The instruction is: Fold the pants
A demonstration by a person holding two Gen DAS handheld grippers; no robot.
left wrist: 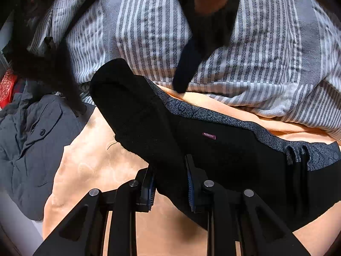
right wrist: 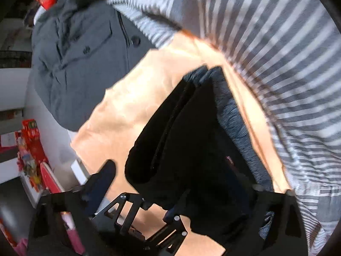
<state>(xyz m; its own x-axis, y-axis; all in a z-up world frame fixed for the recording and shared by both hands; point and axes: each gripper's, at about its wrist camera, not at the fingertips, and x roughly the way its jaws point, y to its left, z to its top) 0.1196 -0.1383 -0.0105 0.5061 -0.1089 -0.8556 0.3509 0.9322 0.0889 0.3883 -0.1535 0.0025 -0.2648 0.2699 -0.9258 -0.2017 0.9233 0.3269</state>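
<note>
- Pinching a thick fold of the black pants (left wrist: 213, 149), the left gripper (left wrist: 170, 188) has its blue-padded tongs drawn close together on the cloth, presumably to keep the stacked layers from slipping apart while the fold is settled
- The right gripper (right wrist: 170, 183) shows one finger (right wrist: 106, 175) standing clear out to the side over the bedding; the other is lost behind dark cloth in a smeared picture, so the tongs look apart and I see no pad pressing on anything
- In the right wrist view the other gripper's black linkage sits low in the picture, at the near edge of the folded pile
- The pants lie on a peach blanket (left wrist: 89, 166), already doubled over: a rounded folded edge points up and away in the left wrist view, and a small purple label (left wrist: 209, 136) faces up
- A grey patterned waistband (left wrist: 234, 123) runs along the far edge of the pile, so the waist end seems to have been kept outermost
- Beyond it a grey-and-white striped sheet (left wrist: 266, 42) is rumpled against the blanket
- Off to one side lies a grey buttoned jacket (left wrist: 32, 140), apart from the pants
- Judged from this, a further fold or a smoothing pass may remain
</note>
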